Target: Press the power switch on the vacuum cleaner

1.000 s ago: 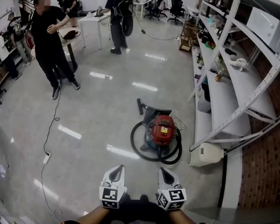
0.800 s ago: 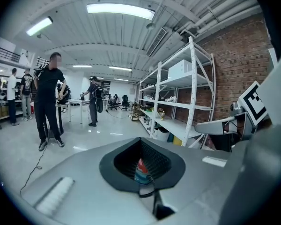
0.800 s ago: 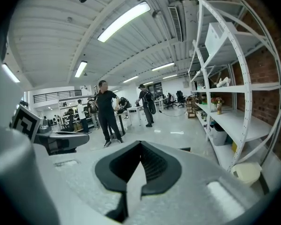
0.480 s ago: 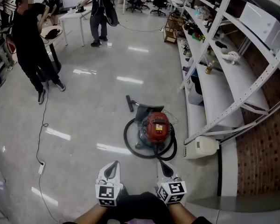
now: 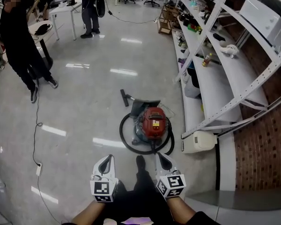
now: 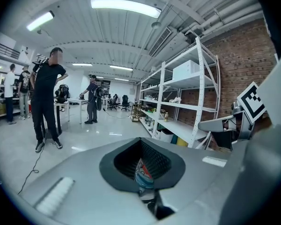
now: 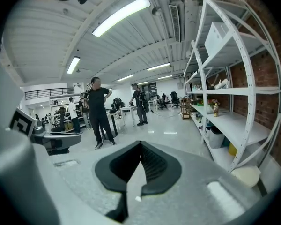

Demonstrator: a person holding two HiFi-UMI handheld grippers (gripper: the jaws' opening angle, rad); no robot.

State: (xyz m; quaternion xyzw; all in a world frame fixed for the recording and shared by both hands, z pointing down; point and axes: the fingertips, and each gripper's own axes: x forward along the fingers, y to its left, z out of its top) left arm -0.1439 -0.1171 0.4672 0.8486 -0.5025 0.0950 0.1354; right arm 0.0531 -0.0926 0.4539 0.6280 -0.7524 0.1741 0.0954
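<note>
The vacuum cleaner (image 5: 153, 122) is a red canister on the floor ahead of me, with its black hose (image 5: 129, 144) looped round it and the floor nozzle (image 5: 125, 97) lying behind. I cannot make out its power switch. My left gripper (image 5: 105, 163) and right gripper (image 5: 163, 161) hang side by side well short of it, both shut and holding nothing. In the left gripper view a sliver of the vacuum cleaner (image 6: 144, 174) shows through the slit between that gripper's pads (image 6: 154, 161). The right gripper (image 7: 136, 168) looks out over bare floor.
A white shelving rack (image 5: 210, 78) runs along the right, with a white box-like appliance (image 5: 199, 142) at its foot beside the vacuum. A cable and power strip (image 5: 37, 168) lie at the left. People (image 5: 18, 41) and tables (image 5: 61, 8) stand at the far left. My foot (image 5: 140, 164) shows between the grippers.
I have moved forward, so the vacuum cleaner sits closer and more central. Both grippers keep their pose, still shut. A foot has come into view between them.
</note>
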